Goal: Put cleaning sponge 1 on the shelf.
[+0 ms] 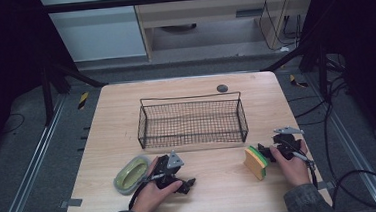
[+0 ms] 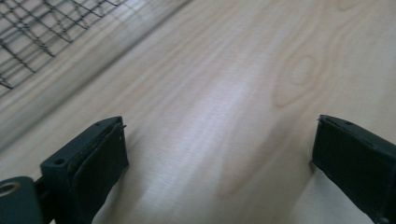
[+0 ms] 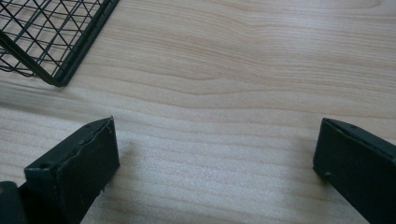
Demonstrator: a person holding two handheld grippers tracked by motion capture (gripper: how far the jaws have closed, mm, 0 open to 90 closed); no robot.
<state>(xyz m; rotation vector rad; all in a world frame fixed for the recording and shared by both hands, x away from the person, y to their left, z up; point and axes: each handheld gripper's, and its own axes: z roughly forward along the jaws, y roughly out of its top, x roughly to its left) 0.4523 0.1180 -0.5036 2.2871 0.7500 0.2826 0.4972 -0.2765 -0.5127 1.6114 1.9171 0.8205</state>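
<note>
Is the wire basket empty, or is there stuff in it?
Empty. In the high view the wire basket shows bare table wood through its mesh; the sponge and the green lidded container lie outside it.

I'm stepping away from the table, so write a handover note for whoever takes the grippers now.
Left gripper: open, nothing between its jaws, low over the table beside the grey-rimmed dish.
Right gripper: open, holding nothing, right next to the yellow-green sponge; I can't tell whether it touches it.
Wire basket: mid-table, nothing inside.
Done: nothing moved into the basket so far.
Left: probably grasp the sponge and the dish and place each in the basket.
</note>
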